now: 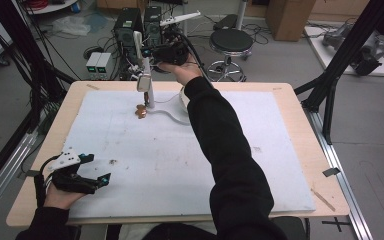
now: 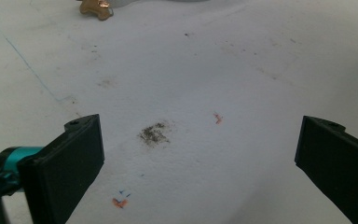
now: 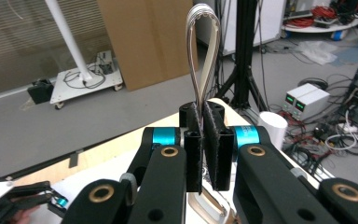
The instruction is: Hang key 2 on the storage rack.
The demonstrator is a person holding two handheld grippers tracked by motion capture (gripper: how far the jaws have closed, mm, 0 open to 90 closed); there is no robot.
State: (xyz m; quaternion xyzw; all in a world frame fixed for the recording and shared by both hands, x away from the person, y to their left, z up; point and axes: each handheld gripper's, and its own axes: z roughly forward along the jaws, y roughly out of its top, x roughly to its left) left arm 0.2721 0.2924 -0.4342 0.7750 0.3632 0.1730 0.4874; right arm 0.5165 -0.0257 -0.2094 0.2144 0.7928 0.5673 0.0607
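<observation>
Right gripper (image 3: pixel 203 140): in the right gripper view its jaws are pressed together on the lower part of a slim white looped thing (image 3: pixel 204 51), which rises above the pads as a narrow loop. In the high view the same gripper (image 1: pixel 147 59) sits at about 12 o'clock on the table, at the far edge.

Looped thing: in the high view it (image 1: pixel 143 70) stands nearly upright, its foot coming down at the far part of the white mat (image 1: pixel 190 165). Whether the foot touches the mat cannot be told.

Brown piece: a small brown item (image 1: pixel 141 112) lies on the mat just beside that foot, toward 6 o'clock of it. The left gripper view catches it at 11 o'clock (image 2: pixel 95 6).

Left gripper (image 1: pixel 94 169): at about 8 o'clock on the table, jaws apart and holding nothing, low over the mat near a dark smudge (image 2: pixel 154 134).

Step in hand (judged): handling the looped thing over the brown piece.

Doing it well: keep the clamp firm and low so the thin loop does not twist between the pads; move slowly and keep it vertical; watch the foot so it does not knock the brown piece sideways.

Risk (judged): the loop looks springy, so squeezing hard may bend it.
</observation>
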